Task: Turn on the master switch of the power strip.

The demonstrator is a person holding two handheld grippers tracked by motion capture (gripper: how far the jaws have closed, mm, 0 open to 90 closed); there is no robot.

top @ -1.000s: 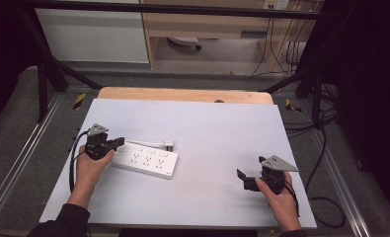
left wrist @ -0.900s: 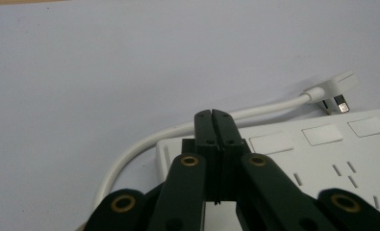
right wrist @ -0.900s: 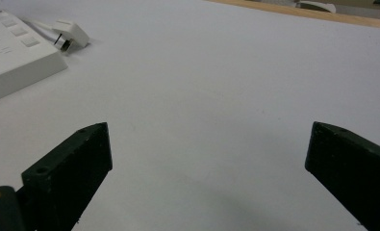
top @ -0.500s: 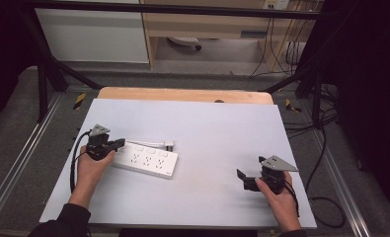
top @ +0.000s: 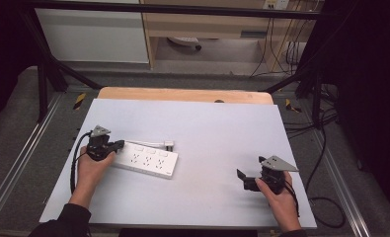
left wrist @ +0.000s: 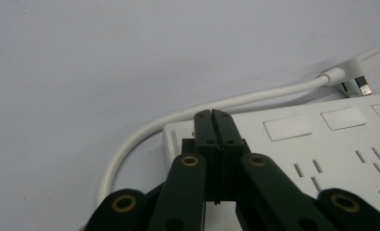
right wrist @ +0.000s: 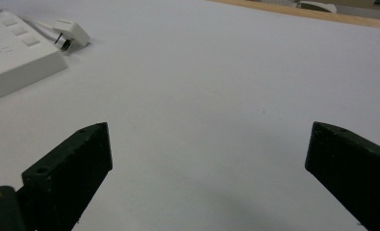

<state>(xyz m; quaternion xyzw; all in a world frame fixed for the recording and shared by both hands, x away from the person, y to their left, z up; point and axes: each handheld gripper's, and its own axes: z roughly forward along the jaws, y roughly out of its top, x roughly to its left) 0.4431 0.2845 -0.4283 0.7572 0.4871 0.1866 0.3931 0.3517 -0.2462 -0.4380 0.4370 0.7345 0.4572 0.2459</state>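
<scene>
A white power strip (top: 145, 160) lies flat on the left half of the table, its cable (left wrist: 216, 103) curling back to a white plug (top: 169, 145) beside it. My left gripper (top: 118, 144) is shut with its jaws pressed together, and its tips (left wrist: 211, 114) sit over the strip's (left wrist: 322, 144) left end with nothing between them. At the right front of the table my right gripper (top: 242, 178) stands open, jaws wide apart over bare table (right wrist: 207, 144). It points left toward the strip (right wrist: 14, 53) and the plug (right wrist: 71, 32).
The table has a pale grey-white cover (top: 222, 128) with a wooden edge (top: 182, 95) at the far side. Dark frame legs and cables stand on the floor beyond and to the right (top: 321, 98).
</scene>
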